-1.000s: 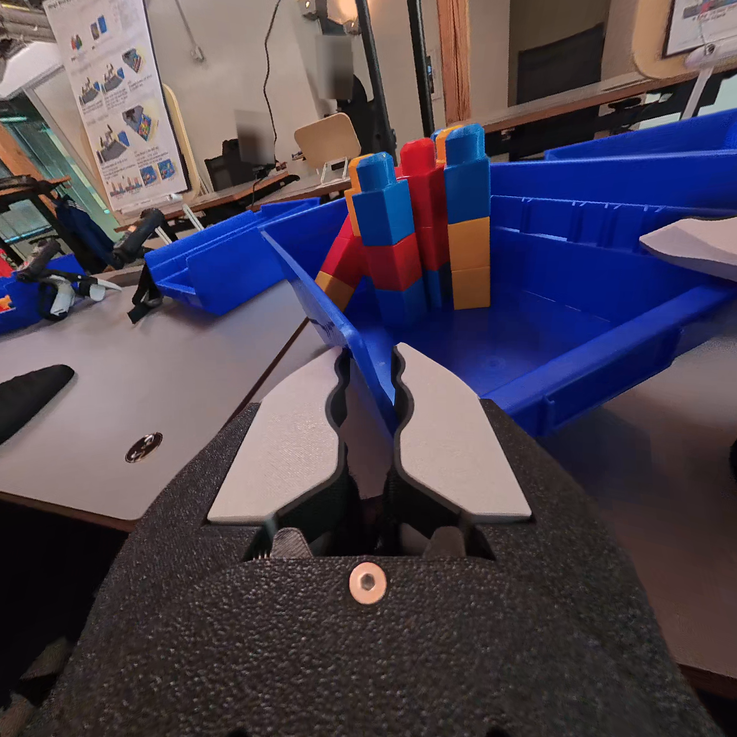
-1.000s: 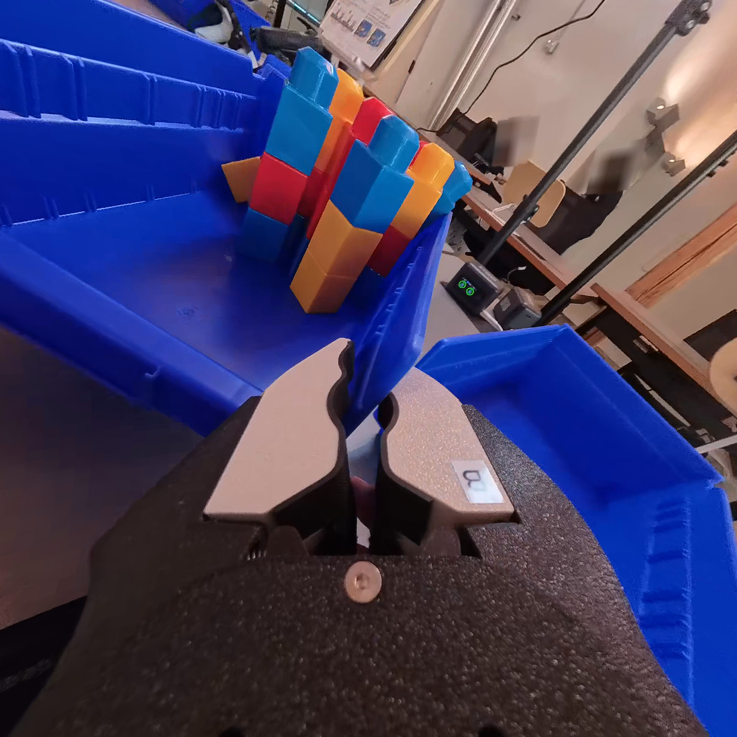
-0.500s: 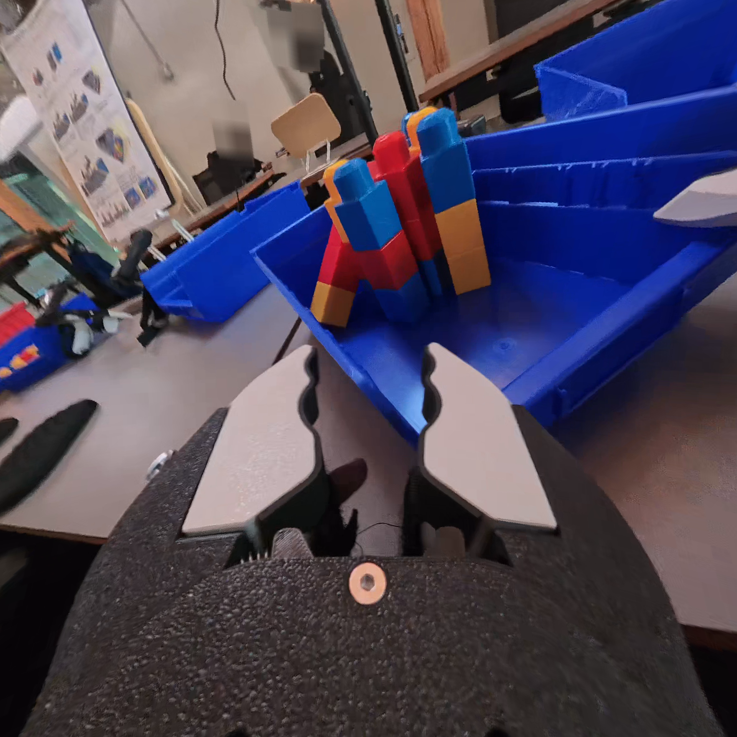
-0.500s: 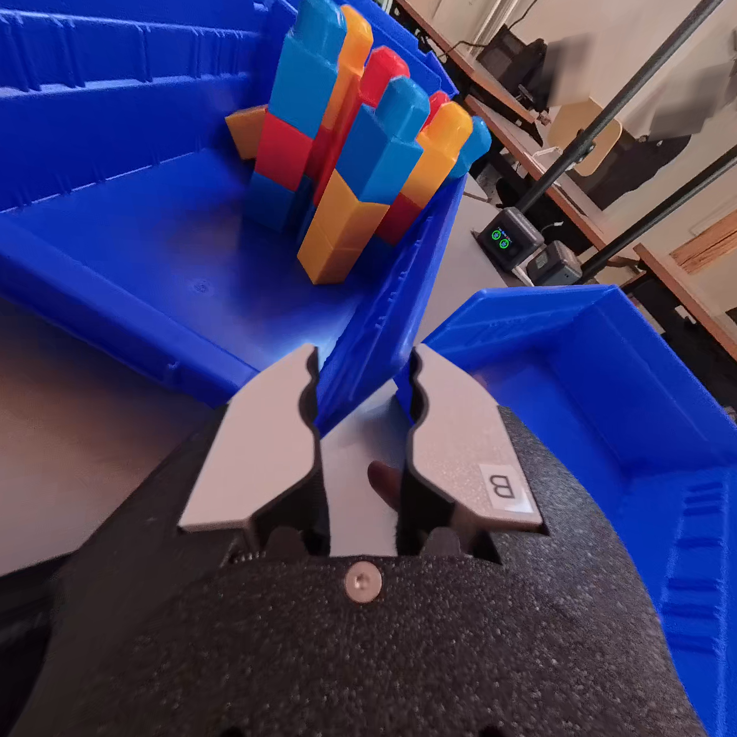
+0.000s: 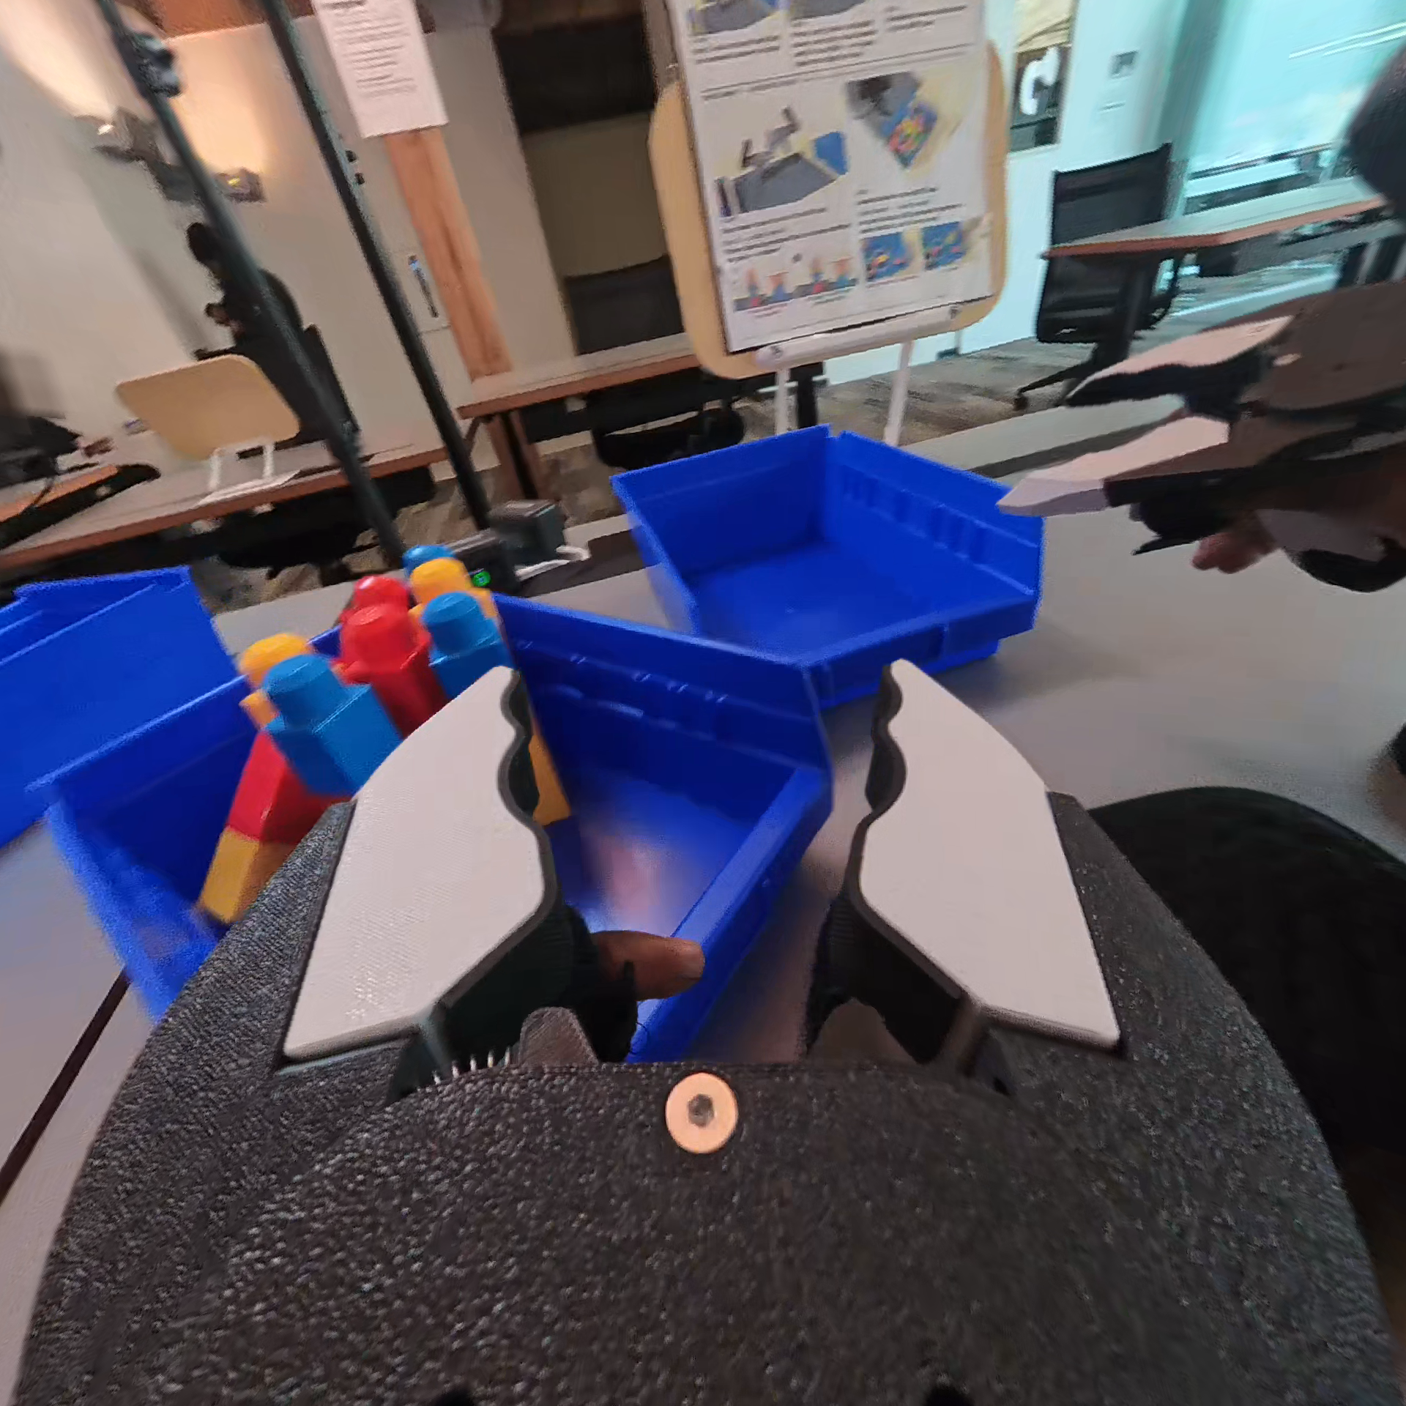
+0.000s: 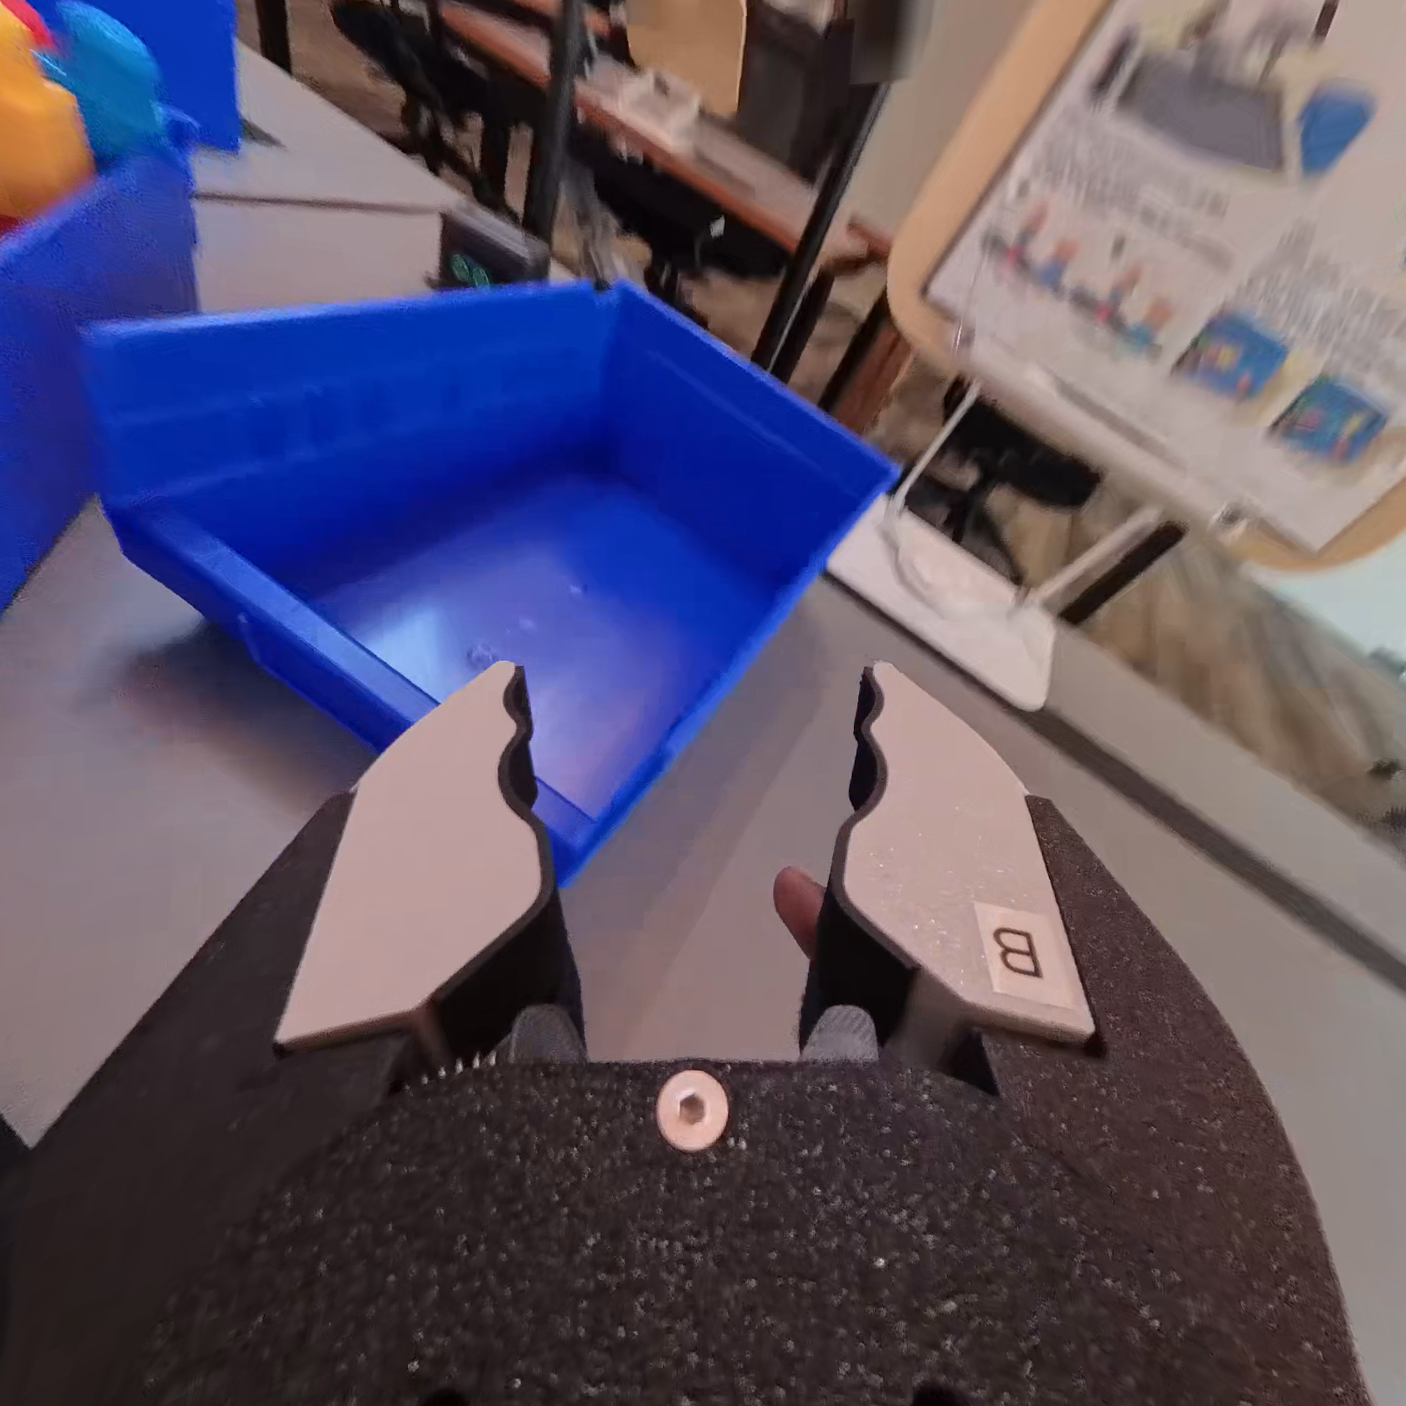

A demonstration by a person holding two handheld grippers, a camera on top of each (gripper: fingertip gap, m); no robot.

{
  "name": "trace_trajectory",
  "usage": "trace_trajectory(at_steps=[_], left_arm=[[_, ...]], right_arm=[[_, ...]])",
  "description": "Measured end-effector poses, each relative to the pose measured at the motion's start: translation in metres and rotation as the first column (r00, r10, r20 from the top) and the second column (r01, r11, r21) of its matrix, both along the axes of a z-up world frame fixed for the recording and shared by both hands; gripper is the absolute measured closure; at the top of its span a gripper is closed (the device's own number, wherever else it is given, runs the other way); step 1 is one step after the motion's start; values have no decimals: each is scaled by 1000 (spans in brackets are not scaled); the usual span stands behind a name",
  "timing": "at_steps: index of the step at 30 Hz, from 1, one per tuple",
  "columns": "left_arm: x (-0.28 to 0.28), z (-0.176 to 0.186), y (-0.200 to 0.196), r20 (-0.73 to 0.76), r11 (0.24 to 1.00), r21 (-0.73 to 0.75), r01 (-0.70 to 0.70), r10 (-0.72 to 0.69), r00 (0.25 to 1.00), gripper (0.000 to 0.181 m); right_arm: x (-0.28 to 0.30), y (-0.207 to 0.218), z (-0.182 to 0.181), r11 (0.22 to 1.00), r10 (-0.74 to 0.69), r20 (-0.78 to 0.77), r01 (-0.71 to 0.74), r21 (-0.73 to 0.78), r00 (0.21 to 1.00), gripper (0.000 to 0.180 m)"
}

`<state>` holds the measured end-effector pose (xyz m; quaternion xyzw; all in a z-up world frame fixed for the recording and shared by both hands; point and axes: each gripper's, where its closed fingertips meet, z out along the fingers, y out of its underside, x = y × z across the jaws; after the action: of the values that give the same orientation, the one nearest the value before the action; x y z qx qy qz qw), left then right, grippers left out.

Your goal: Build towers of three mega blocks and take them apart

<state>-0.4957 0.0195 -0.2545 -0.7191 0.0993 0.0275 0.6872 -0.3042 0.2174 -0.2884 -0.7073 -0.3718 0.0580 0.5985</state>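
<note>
Several towers of red, blue and orange mega blocks (image 5: 357, 715) stand bunched at the left end of a blue bin (image 5: 685, 768). My left gripper (image 5: 696, 685) is open and empty above that bin's near right part. My right gripper (image 6: 692, 681) is open and empty, held over the near right corner of a second blue bin (image 6: 365, 411) that holds nothing; it also shows at the right edge of the left wrist view (image 5: 1126, 456). The tops of an orange and a blue block (image 6: 68, 129) show at the far left of the right wrist view.
The empty bin (image 5: 829, 525) sits behind and right of the block bin on a grey table (image 5: 1141, 685). A third blue bin (image 5: 99, 669) stands at the left. A poster board (image 5: 837, 167) on a stand, tripod poles and desks stand beyond the table.
Both grippers let go of the block bin's side walls, opened wide and pulled back. The bin now sits flat. Both views have swung to the right, towards the empty bin.
</note>
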Motion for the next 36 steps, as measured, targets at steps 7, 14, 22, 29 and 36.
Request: trace_trajectory(at_steps=[7, 14, 22, 29, 36], left_arm=[[72, 3, 43, -103, 991, -13, 134, -134, 986, 100], [116, -30, 81, -123, 978, -155, 143, -163, 979, 94], [152, -95, 94, 48, 889, -416, 191, -188, 981, 99], [158, -103, 108, -89, 910, -402, 103, -151, 985, 137], [185, -67, 134, -167, 939, -301, 168, -225, 960, 147]], right_arm=[[-1, 25, -62, 951, 8, 29, 1, -309, 1000, 138], [58, 8, -66, 925, 5, 201, 72, -373, 980, 169], [134, -26, -66, 933, -33, 97, 65, -354, 995, 169], [127, -18, -76, 945, -15, 99, 47, -323, 995, 171], [165, -14, -35, 989, -144, 192, 148, -8, 971, 171]])
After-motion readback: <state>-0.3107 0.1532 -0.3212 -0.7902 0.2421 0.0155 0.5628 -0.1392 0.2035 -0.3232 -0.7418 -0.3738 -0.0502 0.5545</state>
